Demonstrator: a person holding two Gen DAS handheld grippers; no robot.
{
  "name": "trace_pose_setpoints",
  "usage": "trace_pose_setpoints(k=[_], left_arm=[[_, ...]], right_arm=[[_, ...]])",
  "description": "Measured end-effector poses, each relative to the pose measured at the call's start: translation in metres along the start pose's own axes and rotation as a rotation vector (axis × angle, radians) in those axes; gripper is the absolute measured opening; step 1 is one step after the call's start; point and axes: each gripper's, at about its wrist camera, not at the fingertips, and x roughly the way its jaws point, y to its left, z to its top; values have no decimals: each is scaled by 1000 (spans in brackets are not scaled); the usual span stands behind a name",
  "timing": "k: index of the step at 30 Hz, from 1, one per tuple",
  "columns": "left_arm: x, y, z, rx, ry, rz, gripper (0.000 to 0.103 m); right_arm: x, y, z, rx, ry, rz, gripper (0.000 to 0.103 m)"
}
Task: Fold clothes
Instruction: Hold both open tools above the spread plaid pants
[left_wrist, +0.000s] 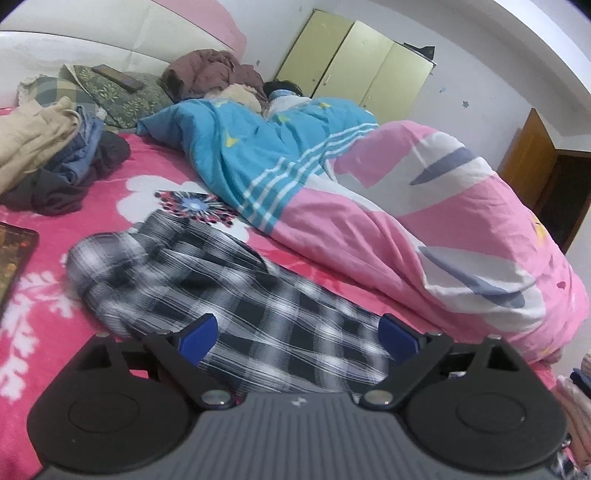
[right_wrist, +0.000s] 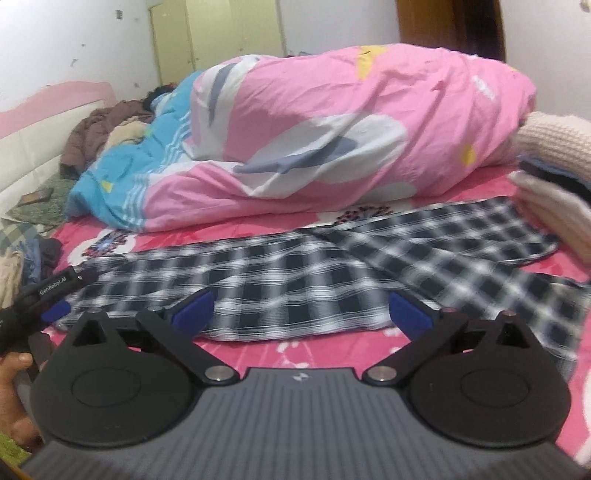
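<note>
**Plaid garment spread on the bed, both hand-held grippers apart**

The plaid garment (right_wrist: 258, 280), black and white, is laid out flat on the pink flowered bed sheet (right_wrist: 288, 350), presumably so that its edges can be reached for folding; one part is seen crossing over another towards the right.

Left of the plaid garment, a loose pile of clothes (left_wrist: 55, 155) is heaped on the sheet, probably waiting its turn. The left hand-held gripper (left_wrist: 297, 338) is held just over the garment's near end with its blue pads wide apart and nothing clamped between them. On its body, as seen from the right wrist, the lettering "GenRobot.AI" can be read.

Behind the plaid garment, a pink and blue quilt (right_wrist: 314, 129) is bunched along the bed.

The right hand-held gripper (right_wrist: 299, 314) is likewise spread wide and empty, poised at the garment's near hem. Right of the plaid garment, a stack of folded clothes (right_wrist: 550, 184) is kept, apparently the finished pile.
</note>
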Motion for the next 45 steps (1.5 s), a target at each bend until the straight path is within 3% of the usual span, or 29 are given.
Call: trace_pose_setpoints(k=[14, 20, 31, 45], left_arm=[[26, -27, -6, -15, 39, -37, 102], [39, -37, -9, -31, 58, -71, 103], [53, -47, -15, 23, 92, -42, 103], [54, -44, -15, 27, 100, -20, 103]], right_arm=[[25, -28, -4, -11, -4, -103, 102], [47, -36, -2, -19, -11, -90, 102], [88, -42, -18, 27, 12, -79, 102], [94, -44, -22, 47, 31, -68, 102]])
